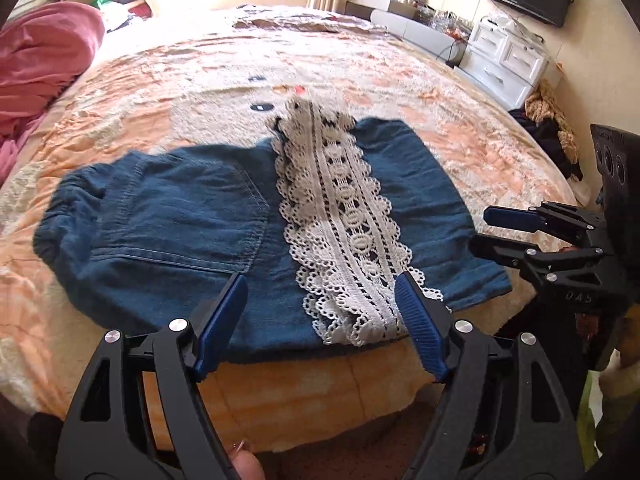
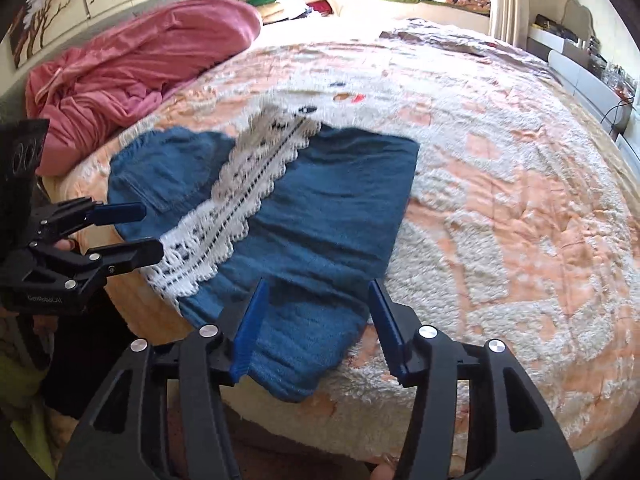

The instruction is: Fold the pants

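Your left gripper (image 1: 320, 320) gapes wide over the folded pants (image 1: 180, 216), lace trim (image 1: 340, 216) at its one o'clock. Your right gripper (image 2: 316, 324) hangs spread too, gripping nothing.

Pants (image 1: 192, 216) are matt blue denim, soft-looking weave, with an openwork white lace strip (image 1: 344, 220) up at 12 o'clock. Bed (image 2: 520, 208) cover is fuzzy peach-and-cream plush. Both claws, left claw (image 1: 320, 320) and right claw (image 2: 316, 328), are matt black plastic with ribbed blue pads (image 1: 420, 320) and shiny metal rivets.
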Demonstrator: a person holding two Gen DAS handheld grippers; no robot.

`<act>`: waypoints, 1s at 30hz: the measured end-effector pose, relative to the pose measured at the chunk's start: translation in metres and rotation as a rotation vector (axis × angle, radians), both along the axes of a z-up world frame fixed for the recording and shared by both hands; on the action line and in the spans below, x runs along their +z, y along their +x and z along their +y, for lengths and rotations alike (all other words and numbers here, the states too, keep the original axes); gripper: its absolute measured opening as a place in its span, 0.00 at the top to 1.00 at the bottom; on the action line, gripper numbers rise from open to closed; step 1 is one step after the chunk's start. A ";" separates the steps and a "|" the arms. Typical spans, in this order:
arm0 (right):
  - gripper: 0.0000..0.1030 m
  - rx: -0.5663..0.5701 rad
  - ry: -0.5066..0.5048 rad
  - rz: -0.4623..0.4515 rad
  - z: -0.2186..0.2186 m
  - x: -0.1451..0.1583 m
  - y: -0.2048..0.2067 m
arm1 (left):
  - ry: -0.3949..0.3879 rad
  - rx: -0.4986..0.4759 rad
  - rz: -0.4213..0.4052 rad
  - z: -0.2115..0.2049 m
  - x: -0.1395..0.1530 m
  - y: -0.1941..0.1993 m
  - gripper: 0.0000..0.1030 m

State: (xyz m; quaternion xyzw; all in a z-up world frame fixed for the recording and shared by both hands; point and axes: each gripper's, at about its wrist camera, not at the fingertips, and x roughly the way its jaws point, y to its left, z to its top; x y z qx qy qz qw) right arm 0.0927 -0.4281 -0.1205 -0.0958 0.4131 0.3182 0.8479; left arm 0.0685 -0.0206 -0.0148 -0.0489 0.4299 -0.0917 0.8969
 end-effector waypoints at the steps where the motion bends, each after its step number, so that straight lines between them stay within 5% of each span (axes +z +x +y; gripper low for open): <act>1: 0.45 0.000 0.005 -0.007 0.000 0.004 -0.001 | 0.003 0.007 -0.006 0.002 0.003 -0.002 0.31; 14: 0.17 0.054 0.037 -0.071 0.041 0.048 0.000 | 0.005 0.098 -0.043 0.040 0.025 -0.026 0.10; 30: 0.08 0.191 0.030 -0.065 0.132 0.062 0.021 | -0.056 0.257 -0.017 0.108 0.015 -0.040 0.09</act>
